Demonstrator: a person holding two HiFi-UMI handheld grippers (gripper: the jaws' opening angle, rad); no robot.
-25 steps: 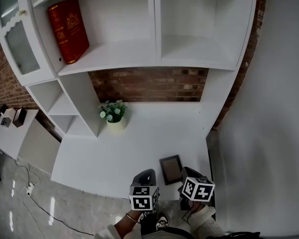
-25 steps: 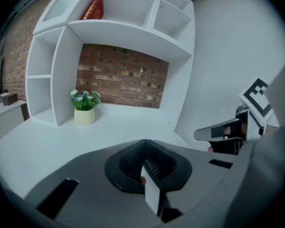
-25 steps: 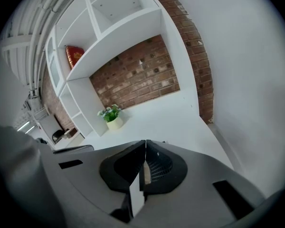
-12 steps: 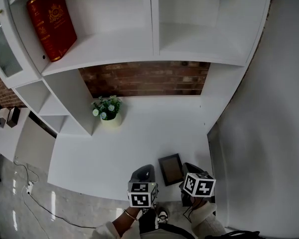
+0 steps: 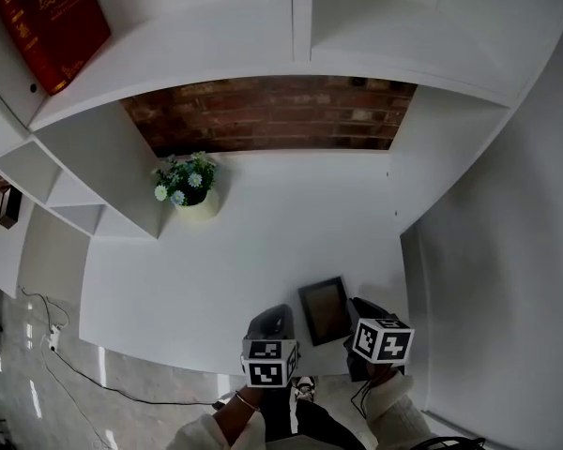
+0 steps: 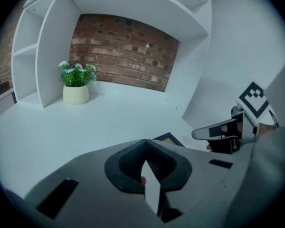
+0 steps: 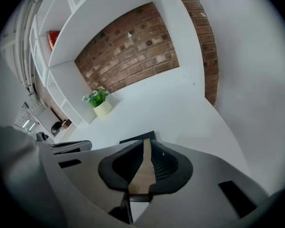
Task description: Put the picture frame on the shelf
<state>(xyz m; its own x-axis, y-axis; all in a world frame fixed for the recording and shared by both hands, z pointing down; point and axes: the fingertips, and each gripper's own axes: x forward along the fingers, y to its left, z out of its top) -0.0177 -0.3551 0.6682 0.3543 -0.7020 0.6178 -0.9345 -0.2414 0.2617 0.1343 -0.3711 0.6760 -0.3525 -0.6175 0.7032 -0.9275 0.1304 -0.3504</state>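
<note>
The dark picture frame [image 5: 324,309] lies flat on the white table [image 5: 263,242] close to its front edge. It shows as a dark corner in the left gripper view [image 6: 168,138] and the right gripper view [image 7: 137,137]. My left gripper [image 5: 272,317] hovers just left of the frame, jaws together and holding nothing. My right gripper [image 5: 362,307] sits just right of it, likewise shut and empty. Neither touches the frame. The white shelf [image 5: 263,45] runs above the table at the back.
A potted plant [image 5: 186,187] stands at the table's back left by white cubbies [image 5: 66,195]. A red book [image 5: 47,17] leans on the upper left shelf. A brick wall [image 5: 272,115] backs the table, and a white wall [image 5: 507,251] closes the right side.
The head view has tipped down, so the shelf and book slid up and out of view. Both grippers and the frame keep nearly the same places.
</note>
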